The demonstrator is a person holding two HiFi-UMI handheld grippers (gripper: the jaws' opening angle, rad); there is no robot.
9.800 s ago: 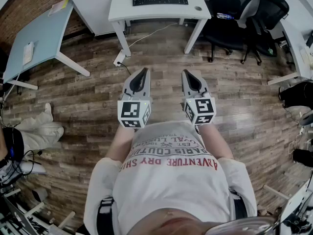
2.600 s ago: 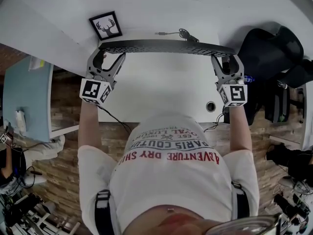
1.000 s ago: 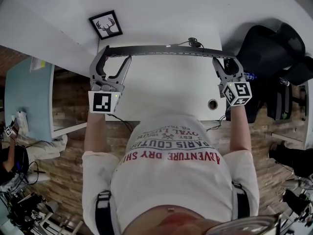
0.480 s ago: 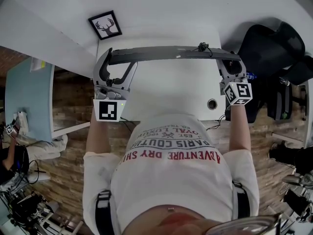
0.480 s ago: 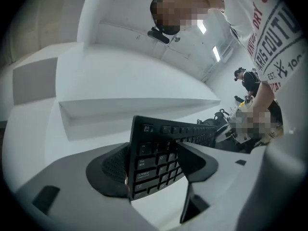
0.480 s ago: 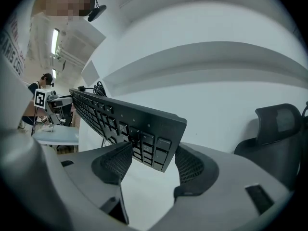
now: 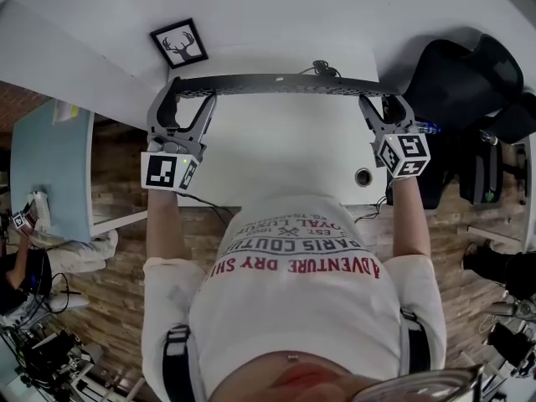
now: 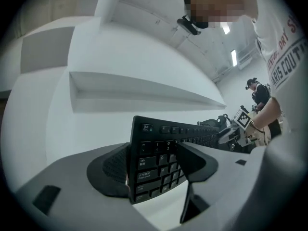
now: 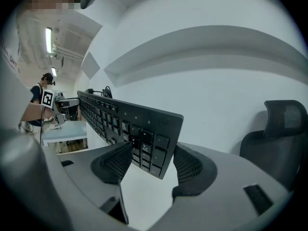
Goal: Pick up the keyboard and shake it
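A long black keyboard (image 7: 276, 83) hangs in the air over the white desk (image 7: 276, 153), turned on edge so the head view sees it as a thin dark bar. My left gripper (image 7: 186, 99) is shut on its left end. In the left gripper view the keyboard (image 8: 166, 143) stands upright between the padded jaws of the left gripper (image 8: 153, 163), keys facing right. My right gripper (image 7: 383, 105) is shut on the right end. In the right gripper view the keyboard (image 9: 126, 123) runs off to the left from the right gripper (image 9: 150, 166). Its cable (image 7: 323, 68) trails behind.
A framed deer picture (image 7: 179, 43) leans at the desk's back left by the white wall. A round cable hole (image 7: 363, 177) sits in the desk's right front. A black office chair (image 7: 469, 74) stands to the right, a pale blue table (image 7: 42, 162) to the left.
Half a second ago the keyboard and both grippers sat lower and nearer me; now they have swung back up and away. Both grips are unchanged.
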